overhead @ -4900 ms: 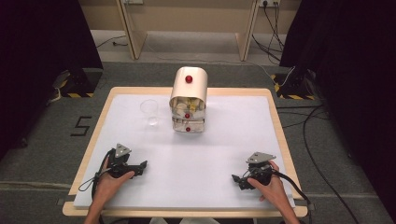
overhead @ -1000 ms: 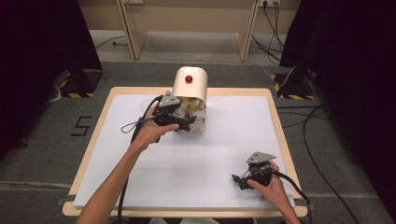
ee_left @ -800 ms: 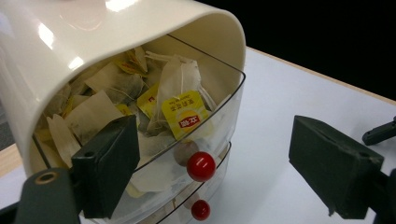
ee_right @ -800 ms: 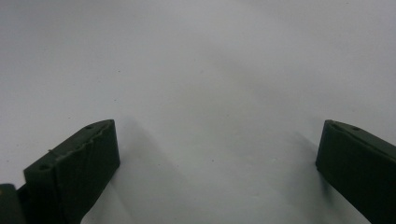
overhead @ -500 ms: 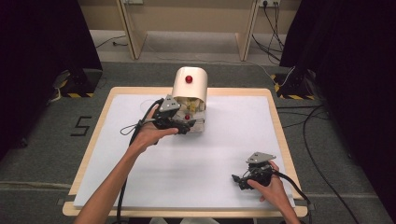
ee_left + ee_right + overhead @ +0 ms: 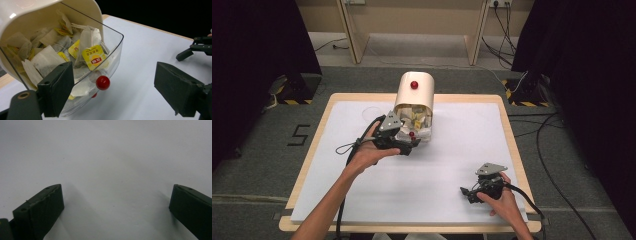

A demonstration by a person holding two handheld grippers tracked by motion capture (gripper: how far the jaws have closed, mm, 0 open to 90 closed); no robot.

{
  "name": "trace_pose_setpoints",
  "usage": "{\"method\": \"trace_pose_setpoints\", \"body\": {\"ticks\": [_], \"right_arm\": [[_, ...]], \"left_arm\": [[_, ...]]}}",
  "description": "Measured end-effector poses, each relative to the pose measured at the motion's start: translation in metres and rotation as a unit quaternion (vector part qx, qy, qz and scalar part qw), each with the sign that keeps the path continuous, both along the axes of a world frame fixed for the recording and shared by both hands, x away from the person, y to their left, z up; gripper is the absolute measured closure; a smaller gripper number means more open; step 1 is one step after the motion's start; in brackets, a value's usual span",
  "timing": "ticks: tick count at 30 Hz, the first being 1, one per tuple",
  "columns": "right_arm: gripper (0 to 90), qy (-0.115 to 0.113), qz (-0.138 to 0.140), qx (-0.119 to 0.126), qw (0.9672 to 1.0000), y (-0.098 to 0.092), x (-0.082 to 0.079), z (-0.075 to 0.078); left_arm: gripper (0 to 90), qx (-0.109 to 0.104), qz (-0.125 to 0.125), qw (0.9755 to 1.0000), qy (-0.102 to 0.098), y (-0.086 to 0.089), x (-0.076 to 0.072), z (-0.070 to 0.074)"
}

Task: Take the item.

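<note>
The tea-bag dispenser (image 6: 414, 102) stands at the far middle of the worktop (image 6: 452, 165), close to its far edge, with broad bare white surface on the near side and to both flanks. Its cream domed hood runs its long axis away from the person, and the clear front bin (image 6: 110, 60) opens toward the near side. The bin holds a loose heap of tea bags (image 6: 53, 53) (several with yellow tags), and a red knob (image 6: 102, 82) sits on its front wall. The left tool (image 6: 406, 146) is at the bin front, jaws spread wide and holding nothing, 1 jaw just beside the clear wall. The right tool (image 6: 468, 192) rests low near the near right corner, close to the worktop's edge, jaws likewise wide apart and empty.
</note>
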State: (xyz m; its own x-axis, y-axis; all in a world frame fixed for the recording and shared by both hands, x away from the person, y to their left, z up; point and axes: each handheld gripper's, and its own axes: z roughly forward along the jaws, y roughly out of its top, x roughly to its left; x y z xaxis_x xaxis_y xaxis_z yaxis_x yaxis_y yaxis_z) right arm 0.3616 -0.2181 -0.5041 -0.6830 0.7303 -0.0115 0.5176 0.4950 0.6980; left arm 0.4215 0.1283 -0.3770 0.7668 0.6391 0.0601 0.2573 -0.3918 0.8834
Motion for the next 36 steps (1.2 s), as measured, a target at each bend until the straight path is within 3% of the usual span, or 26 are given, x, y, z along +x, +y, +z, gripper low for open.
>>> {"method": "trace_pose_setpoints", "body": {"ticks": [8,14,21,36], "right_arm": [[0.1,0.000,0.000,0.000,1.0000,0.000,0.000,0.000],[0.1,0.000,0.000,0.000,1.0000,0.000,0.000,0.000],[0.1,0.000,0.001,-0.001,1.0000,0.000,0.000,0.000],[0.1,0.000,0.000,0.000,1.0000,0.000,0.000,0.000]], "left_arm": [[16.0,-0.001,-0.002,1.0000,-0.001,0.002,-0.010,-0.003],[15.4,0.017,0.000,0.9998,-0.010,-0.003,-0.016,-0.004],[15.2,0.019,-0.001,0.9997,-0.016,-0.003,-0.023,-0.007],[15.1,0.019,-0.008,0.9998,-0.008,-0.002,-0.032,-0.010]]}}
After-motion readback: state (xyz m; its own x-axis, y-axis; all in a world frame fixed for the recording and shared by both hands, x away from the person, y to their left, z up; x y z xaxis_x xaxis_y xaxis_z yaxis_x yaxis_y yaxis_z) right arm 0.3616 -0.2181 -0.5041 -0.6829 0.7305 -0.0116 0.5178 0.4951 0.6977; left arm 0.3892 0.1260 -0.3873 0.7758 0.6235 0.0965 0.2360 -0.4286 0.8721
